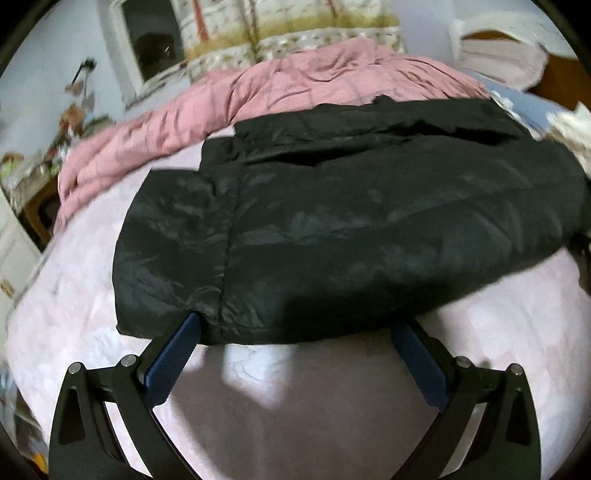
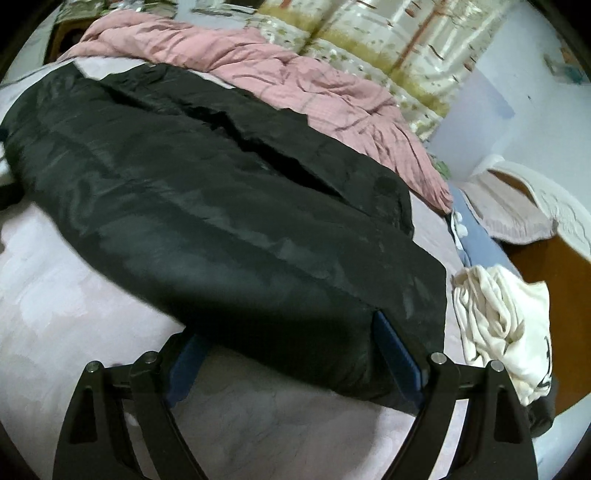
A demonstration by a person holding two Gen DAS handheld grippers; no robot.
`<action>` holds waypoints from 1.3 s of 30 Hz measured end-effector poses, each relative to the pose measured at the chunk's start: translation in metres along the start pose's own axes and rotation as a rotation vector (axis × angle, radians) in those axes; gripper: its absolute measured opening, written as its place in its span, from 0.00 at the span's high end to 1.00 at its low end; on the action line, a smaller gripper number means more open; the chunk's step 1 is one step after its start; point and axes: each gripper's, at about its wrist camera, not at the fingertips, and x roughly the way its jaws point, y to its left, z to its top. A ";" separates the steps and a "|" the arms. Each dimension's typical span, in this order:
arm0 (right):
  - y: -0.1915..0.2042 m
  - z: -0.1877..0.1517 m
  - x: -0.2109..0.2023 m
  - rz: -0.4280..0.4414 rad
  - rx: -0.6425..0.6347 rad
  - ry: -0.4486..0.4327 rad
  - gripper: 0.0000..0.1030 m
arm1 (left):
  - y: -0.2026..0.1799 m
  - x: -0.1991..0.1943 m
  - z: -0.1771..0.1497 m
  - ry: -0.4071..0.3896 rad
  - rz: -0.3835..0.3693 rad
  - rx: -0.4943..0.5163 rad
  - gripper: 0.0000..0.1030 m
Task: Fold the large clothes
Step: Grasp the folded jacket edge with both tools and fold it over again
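Note:
A large black shiny coat point(image 1: 351, 229) lies spread flat on the pale pink bed sheet point(image 1: 295, 406). In the left wrist view my left gripper point(image 1: 295, 323) stands open at the coat's near hem, close to its left corner. Its blue fingertips point(image 1: 184, 339) just reach the hem. In the right wrist view the same coat point(image 2: 221, 206) runs from the upper left down to the lower right. My right gripper point(image 2: 286, 328) is open wide, with the coat's near right corner between its fingers point(image 2: 397, 350). The pads do not press on the cloth.
A crumpled pink quilt point(image 1: 295, 92) lies bunched behind the coat, in front of a patterned curtain point(image 2: 388, 33). A white garment point(image 2: 502, 325) sits at the bed's right edge beside blue cloth point(image 2: 476, 236). The wooden floor point(image 2: 554, 266) lies beyond it.

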 end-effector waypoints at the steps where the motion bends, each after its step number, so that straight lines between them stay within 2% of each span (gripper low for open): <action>1: -0.004 0.000 0.002 0.005 0.017 0.005 0.15 | 0.005 0.001 0.001 0.004 -0.001 -0.022 0.00; 5: -0.021 -0.003 0.010 0.032 0.090 0.024 0.15 | 0.020 0.007 0.007 0.005 0.007 -0.077 0.00; 6: -0.023 -0.004 0.011 0.037 0.099 0.026 0.22 | 0.023 0.007 0.009 -0.003 0.009 -0.081 0.01; 7: -0.026 -0.005 0.013 0.047 0.114 0.033 0.35 | 0.024 0.007 0.009 -0.016 0.015 -0.080 0.03; 8: -0.028 -0.006 0.013 0.054 0.125 0.038 0.39 | 0.025 0.006 0.010 -0.030 0.019 -0.074 0.17; 9: -0.030 -0.007 0.013 0.062 0.134 0.037 0.47 | 0.025 0.005 0.010 -0.032 0.019 -0.065 0.46; 10: -0.031 -0.008 0.012 0.069 0.142 0.030 0.56 | 0.024 0.006 0.010 -0.024 0.015 -0.052 0.58; 11: -0.031 -0.008 0.009 0.078 0.148 0.018 0.58 | 0.023 0.006 0.009 -0.020 0.003 -0.040 0.77; 12: -0.032 -0.009 0.005 0.081 0.154 0.008 0.65 | 0.022 0.003 0.008 -0.029 0.005 -0.032 0.82; 15: -0.033 -0.014 -0.007 0.071 0.179 -0.012 0.74 | 0.018 -0.013 0.005 -0.065 0.023 0.003 0.87; 19: -0.043 -0.029 -0.031 0.107 0.242 -0.022 0.75 | 0.016 -0.042 -0.004 -0.101 0.006 0.015 0.88; 23: -0.046 -0.048 -0.065 0.122 0.247 -0.036 0.75 | 0.015 -0.070 -0.016 -0.113 -0.007 0.013 0.88; 28: -0.045 -0.072 -0.097 0.149 0.254 -0.040 0.74 | 0.021 -0.096 -0.034 -0.104 -0.049 -0.064 0.87; 34: -0.046 -0.083 -0.096 0.130 0.284 -0.030 0.67 | 0.013 -0.098 -0.044 -0.110 -0.016 -0.049 0.85; 39: -0.056 -0.072 -0.103 0.106 0.332 -0.095 0.59 | 0.022 -0.103 -0.026 -0.154 -0.031 -0.102 0.85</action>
